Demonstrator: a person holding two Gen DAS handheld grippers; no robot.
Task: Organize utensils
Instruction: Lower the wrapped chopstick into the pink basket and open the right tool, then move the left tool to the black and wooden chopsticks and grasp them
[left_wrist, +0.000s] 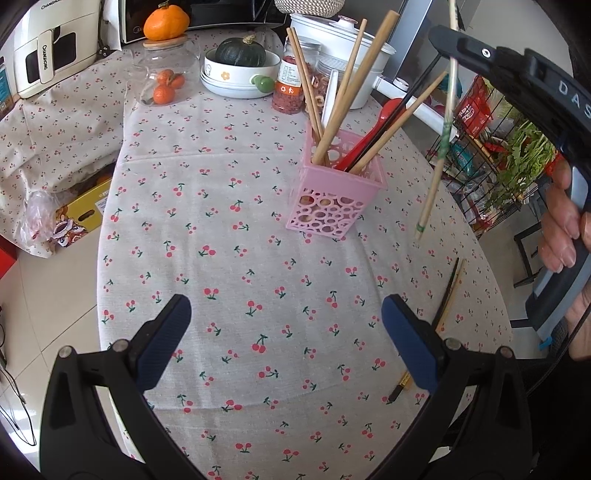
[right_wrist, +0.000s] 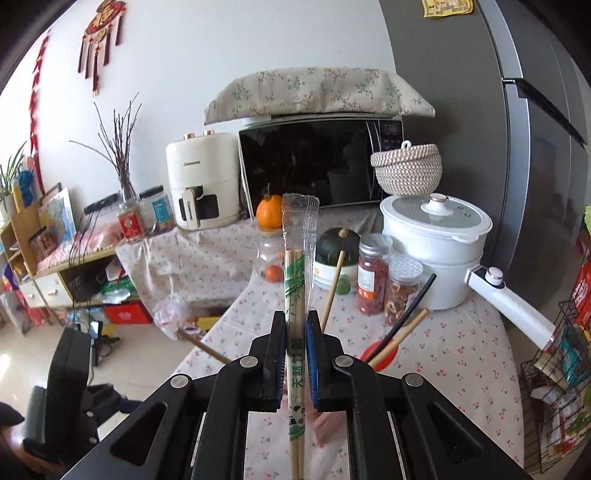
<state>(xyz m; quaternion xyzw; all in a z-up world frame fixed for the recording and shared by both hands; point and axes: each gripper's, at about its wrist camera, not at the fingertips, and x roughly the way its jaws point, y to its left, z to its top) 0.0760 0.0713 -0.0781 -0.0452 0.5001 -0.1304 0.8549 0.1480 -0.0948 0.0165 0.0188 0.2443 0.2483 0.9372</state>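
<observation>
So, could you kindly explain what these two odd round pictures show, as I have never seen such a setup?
No robot here: a person holds a two-finger gripper in each hand, each carrying a fisheye camera. The left view shows the open left gripper above the cherry-print tablecloth, a pink utensil holder full of chopsticks, and loose chopsticks lying at the right. The right view shows the right gripper shut on wrapped disposable chopsticks, held upright.
</observation>
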